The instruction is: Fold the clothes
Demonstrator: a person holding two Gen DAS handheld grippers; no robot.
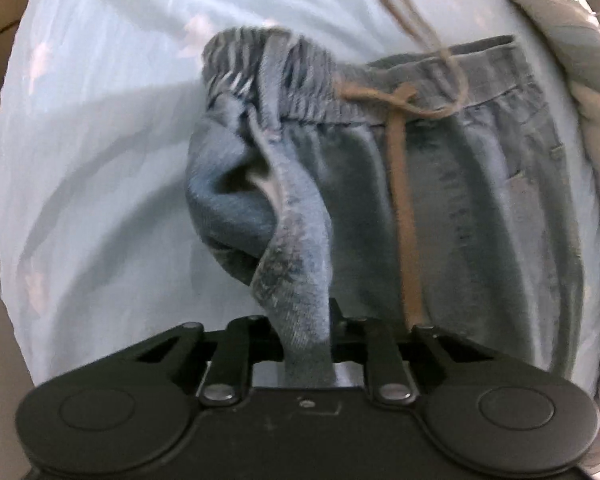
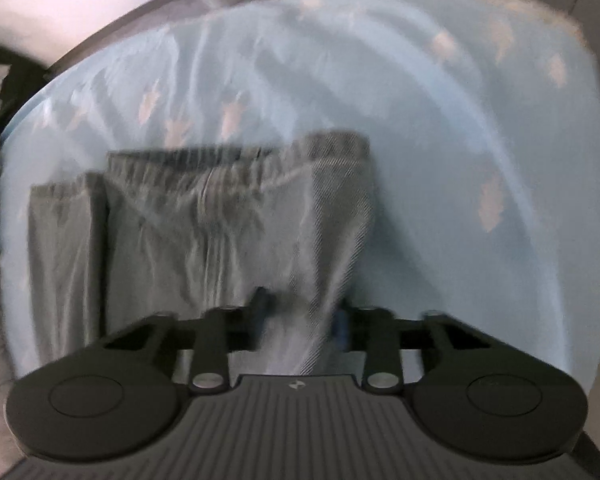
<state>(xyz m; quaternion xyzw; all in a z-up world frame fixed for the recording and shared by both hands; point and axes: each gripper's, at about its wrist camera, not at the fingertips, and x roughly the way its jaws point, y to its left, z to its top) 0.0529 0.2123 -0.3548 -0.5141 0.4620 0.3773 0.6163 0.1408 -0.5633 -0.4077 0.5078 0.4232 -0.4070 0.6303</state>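
The jeans [image 1: 440, 200] are faded blue-grey denim with a gathered elastic waistband [image 1: 284, 76] and a tan drawstring [image 1: 400, 168] tied in a loose bow, one tail running straight down the front and a loop lying up on the sheet [image 1: 100, 160]. They lie on a pale blue sheet printed with small pink shapes, the waistband at the far end from both cameras. In the left wrist view the right-hand part of the garment lies fairly flat, while its left edge is drawn up into a twisted ridge of cloth that runs into the left gripper [image 1: 308, 344]; the jaws are closed down tight on that ridge, with only the cloth between them. In the right wrist view the jeans [image 2: 180, 232] show as a ribbed waistband at the top with a narrower panel lying beside the main body on the left; the picture is blurred, so seams are hard to read. A fold of the right edge rises from the sheet [image 2: 480, 140] into the right gripper [image 2: 300, 320], whose fingers are drawn in against the cloth and grip it. To the left of the jeans in the left view and to their right in the right view the sheet is wide and bare apart from wrinkles. A grey quilt [image 1: 580, 100] bunches just beside the jeans' right side in the left view. The bed's far edge curves across the top of the right view, with floor beyond it.
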